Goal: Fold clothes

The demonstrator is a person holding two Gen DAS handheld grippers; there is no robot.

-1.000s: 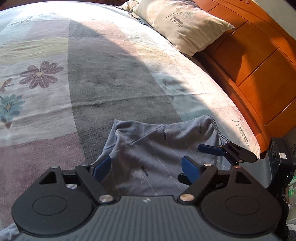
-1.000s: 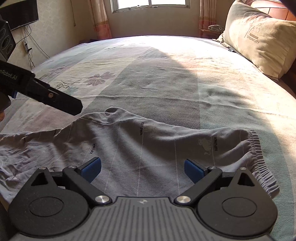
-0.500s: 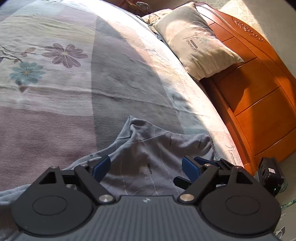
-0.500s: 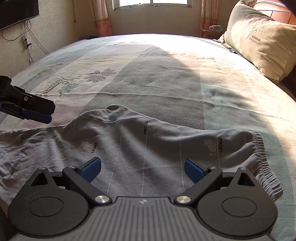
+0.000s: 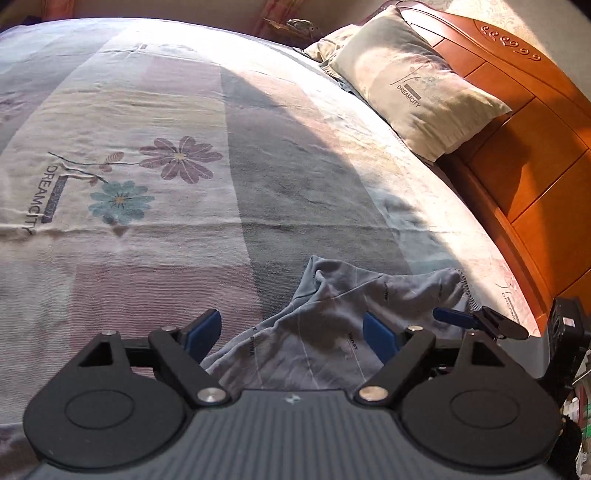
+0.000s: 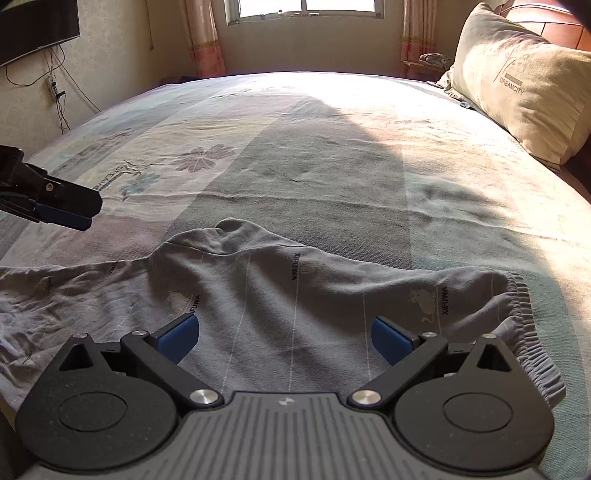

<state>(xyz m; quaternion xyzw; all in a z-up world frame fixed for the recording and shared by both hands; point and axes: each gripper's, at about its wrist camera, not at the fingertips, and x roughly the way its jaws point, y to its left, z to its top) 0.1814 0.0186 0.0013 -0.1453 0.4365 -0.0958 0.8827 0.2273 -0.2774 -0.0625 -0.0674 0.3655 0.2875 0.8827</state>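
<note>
Grey trousers (image 6: 280, 295) lie spread across the near side of the bed, with the elastic waistband (image 6: 524, 317) at the right and the crumpled legs trailing off to the left. My right gripper (image 6: 284, 336) hovers open just above their middle, nothing between its blue pads. My left gripper (image 5: 291, 332) is open too and holds nothing; it hangs over the trousers' (image 5: 351, 306) leg side. From the right wrist view the left gripper (image 6: 86, 214) floats above the bedspread, left of the garment. The right gripper (image 5: 476, 321) shows near the waistband in the left wrist view.
A flowered patchwork bedspread (image 5: 166, 166) covers the bed. A beige pillow (image 5: 413, 85) leans on the orange wooden headboard (image 5: 535, 155) at the right. A window (image 6: 306, 7) lies beyond the far side, and a wall screen (image 6: 37, 29) with cables at the left.
The left gripper has swung left and tilted up, so the trousers now sit lower right in its view. The right gripper has barely moved. Both stay open.
</note>
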